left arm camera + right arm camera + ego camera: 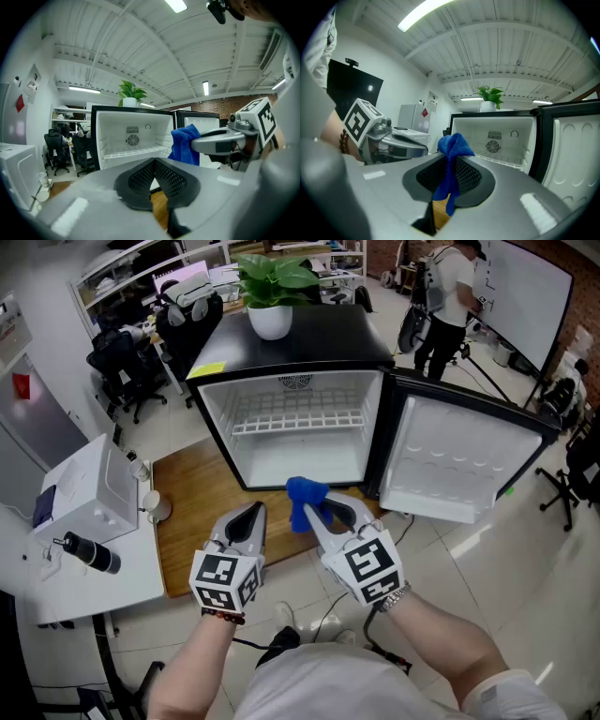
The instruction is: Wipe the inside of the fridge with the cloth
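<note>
The right gripper (325,513) had its jaws closed on the blue cloth (305,498). They stood only slightly apart, with the fabric pinched between the pads. In the right gripper view the cloth (453,149) bunched up above the jaw tips, and a narrow tail hung down between them and below.

The left gripper (251,513) was just to the left of the right one and level with it. Its jaws were pressed fully together with nothing between them, as the left gripper view showed (154,162). From there the cloth sat up and to the right of those jaws, at the tip of the other gripper.

Straight ahead of both pairs of jaws stood the small fridge (218,424), which was open. Its white inside held one wire shelf (298,414), and a round vent (493,147) showed on the back wall. The door (461,465) was swung wide to the right of the right jaws. The cloth was held in front of the lower edge of the opening, outside the cavity and not touching the walls or the shelf.

The fridge rested on a wooden board (195,495) on the floor, below and ahead of the jaws. A potted plant (271,289) stood on its black top.
</note>
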Demonstrator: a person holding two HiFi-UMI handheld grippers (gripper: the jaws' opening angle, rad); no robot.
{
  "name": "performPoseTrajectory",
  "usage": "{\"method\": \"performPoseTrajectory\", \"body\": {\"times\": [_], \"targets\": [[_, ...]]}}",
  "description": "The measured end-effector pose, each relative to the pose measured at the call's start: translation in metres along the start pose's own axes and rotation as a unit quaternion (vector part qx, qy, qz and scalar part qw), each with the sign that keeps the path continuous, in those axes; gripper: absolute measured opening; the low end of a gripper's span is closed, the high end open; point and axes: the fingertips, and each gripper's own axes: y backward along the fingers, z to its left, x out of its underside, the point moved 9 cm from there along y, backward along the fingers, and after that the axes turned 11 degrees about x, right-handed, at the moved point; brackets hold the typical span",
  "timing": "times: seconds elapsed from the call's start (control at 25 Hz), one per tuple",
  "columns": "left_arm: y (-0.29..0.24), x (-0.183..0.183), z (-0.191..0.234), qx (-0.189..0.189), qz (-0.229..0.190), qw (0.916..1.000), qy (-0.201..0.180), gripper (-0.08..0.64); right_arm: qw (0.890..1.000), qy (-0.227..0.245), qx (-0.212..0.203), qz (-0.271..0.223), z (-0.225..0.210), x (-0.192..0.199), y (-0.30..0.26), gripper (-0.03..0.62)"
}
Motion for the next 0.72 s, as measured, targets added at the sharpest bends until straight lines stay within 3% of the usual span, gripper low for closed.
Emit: {"method": "performPoseTrajectory", "body": {"times": [0.72], "targets": [[-0.015,-0.025,0.149,-0.046,-0.024,0.9986,0.000,0.015,0.999,0.017,0.007,-0.026,0.027,-0.038,-0.137,0.055]]}}
